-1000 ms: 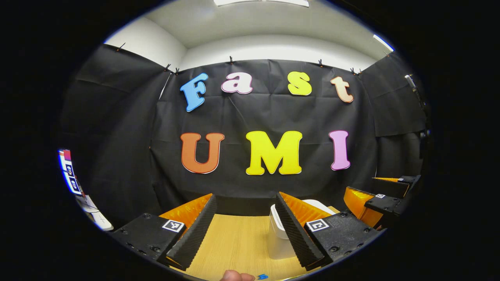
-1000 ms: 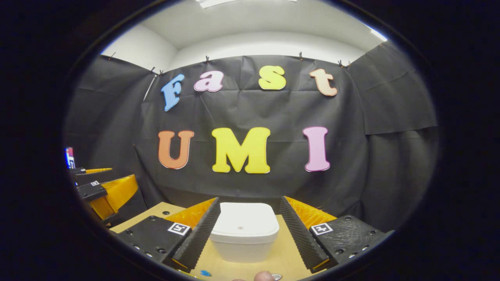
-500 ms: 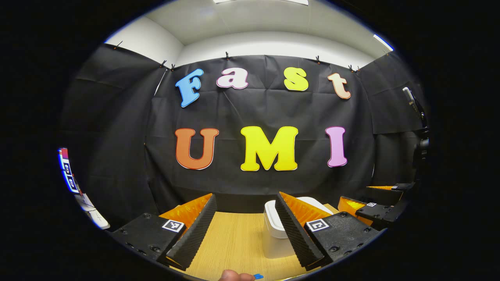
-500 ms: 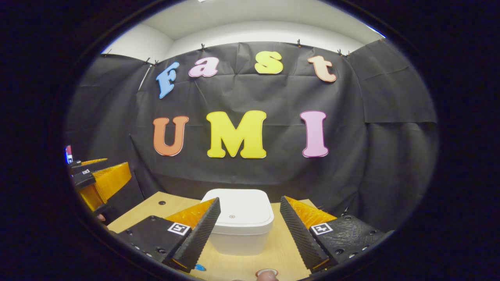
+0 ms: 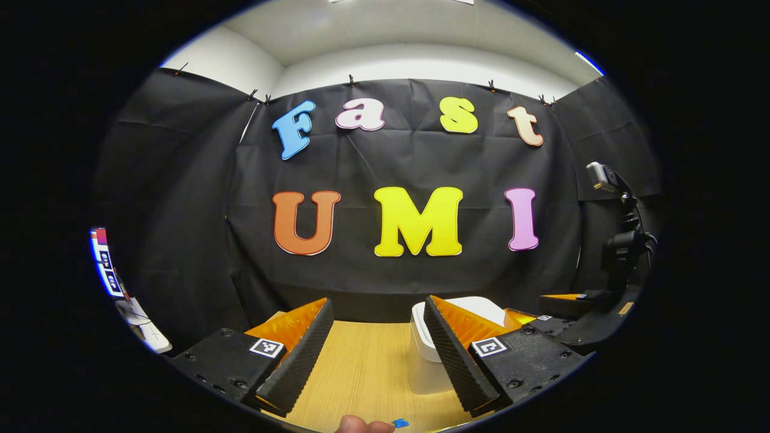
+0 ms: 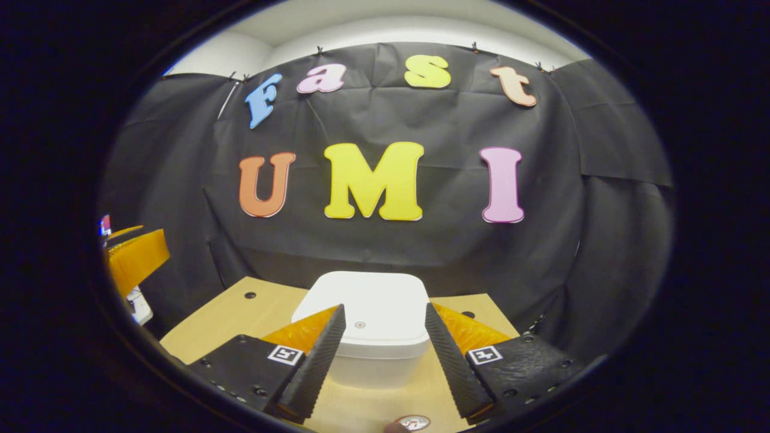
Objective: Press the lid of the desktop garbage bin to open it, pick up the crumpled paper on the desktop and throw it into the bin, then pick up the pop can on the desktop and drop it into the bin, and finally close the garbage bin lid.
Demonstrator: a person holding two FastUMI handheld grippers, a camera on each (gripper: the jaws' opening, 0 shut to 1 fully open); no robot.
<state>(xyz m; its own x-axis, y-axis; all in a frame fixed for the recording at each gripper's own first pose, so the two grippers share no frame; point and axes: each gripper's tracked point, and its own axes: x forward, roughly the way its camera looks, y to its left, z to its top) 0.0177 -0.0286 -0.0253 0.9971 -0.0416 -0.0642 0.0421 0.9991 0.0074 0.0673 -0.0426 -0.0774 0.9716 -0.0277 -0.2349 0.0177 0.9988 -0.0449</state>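
Note:
The white desktop bin (image 6: 367, 325) stands on the wooden table with its lid down, straight ahead in the right gripper view. My right gripper (image 6: 384, 308) is open, its fingertips hovering over the near part of the lid, one on each side. A small round top (image 6: 412, 422), perhaps the pop can, peeks in at the bottom edge. In the left gripper view my left gripper (image 5: 378, 300) is open over bare table, and the bin (image 5: 424, 355) is half hidden behind its right finger. The right gripper (image 5: 541, 317) reaches in beyond the bin.
The wooden table (image 6: 240, 319) ends at the black cloth wall just behind the bin. A camera on a stand (image 5: 619, 240) rises at the right. White items (image 5: 144, 334) lie off the table's left side. A fingertip (image 5: 355, 426) and a small blue thing (image 5: 399, 423) show at the bottom.
My right gripper has moved forward and tipped down toward the bin, whose lid now looks larger and closer. The left gripper has hardly moved.

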